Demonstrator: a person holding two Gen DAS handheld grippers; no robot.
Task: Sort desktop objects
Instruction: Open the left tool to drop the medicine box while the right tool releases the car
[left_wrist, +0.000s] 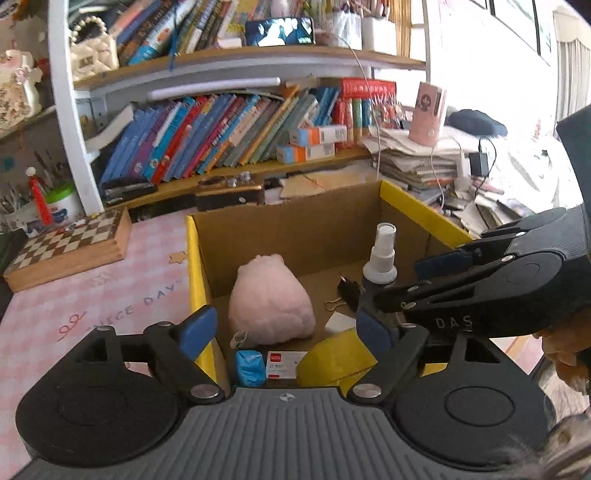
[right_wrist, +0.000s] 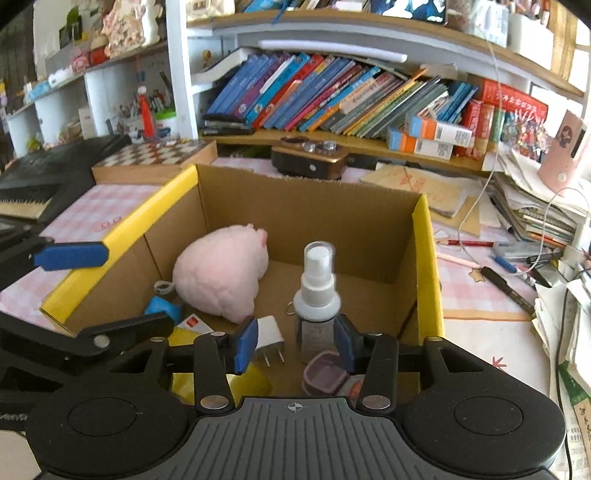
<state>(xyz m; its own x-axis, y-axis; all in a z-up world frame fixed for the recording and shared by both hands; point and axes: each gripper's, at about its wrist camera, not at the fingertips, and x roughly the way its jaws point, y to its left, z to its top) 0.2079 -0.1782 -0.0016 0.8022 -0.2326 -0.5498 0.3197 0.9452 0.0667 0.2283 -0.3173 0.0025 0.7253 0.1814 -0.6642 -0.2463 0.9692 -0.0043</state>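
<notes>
An open cardboard box with yellow flap edges stands on the pink checked desk. A clear spray bottle with a white nozzle stands upright inside it. My right gripper is open around the bottle's lower body, its left pad clearly apart from it. A pink plush toy lies left of the bottle. In the left wrist view my left gripper hangs open over the box's near edge with nothing between its pads, the plush toy just ahead. The right gripper reaches in around the bottle.
The box floor also holds a white plug, a blue packet, a white-and-red card box, a yellow item and a small mauve case. A chessboard box sits behind-left; pens and paper stacks lie right.
</notes>
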